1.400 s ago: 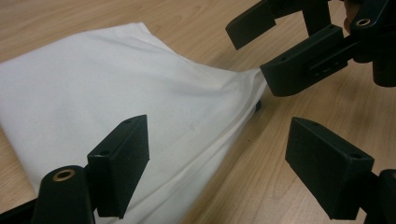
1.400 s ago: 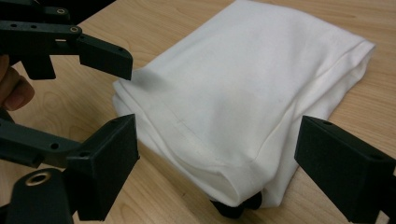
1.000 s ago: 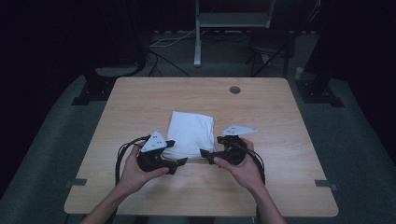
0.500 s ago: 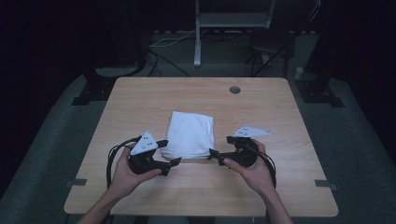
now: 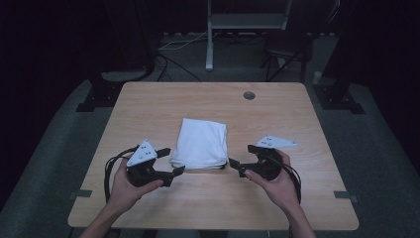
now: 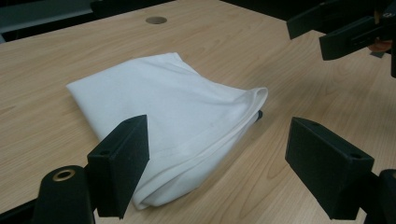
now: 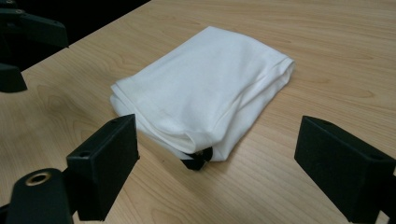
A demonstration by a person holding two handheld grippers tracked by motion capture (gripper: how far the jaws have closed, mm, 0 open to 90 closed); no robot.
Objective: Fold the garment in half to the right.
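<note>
Left gripper (image 5: pixel 168 161): matte black, blocky jaws spread wide, holding nothing, just beside the cloth's near-left corner. Folded white cloth (image 5: pixel 200 144): soft knit, hemmed edges, rough rectangle, lay flat mid-table on pale wood-grain table (image 5: pixel 297 109); a small black bit showed under its near corner. Right gripper (image 5: pixel 242 159): jaws likewise apart, empty, off the near-right corner. Both grippers had drawn outward from the cloth since half a second before.

My left gripper (image 5: pixel 171 159) low, jaws spread wide; my right gripper (image 5: pixel 239 159) low, jaws spread wide; tips point inward, well apart.
</note>
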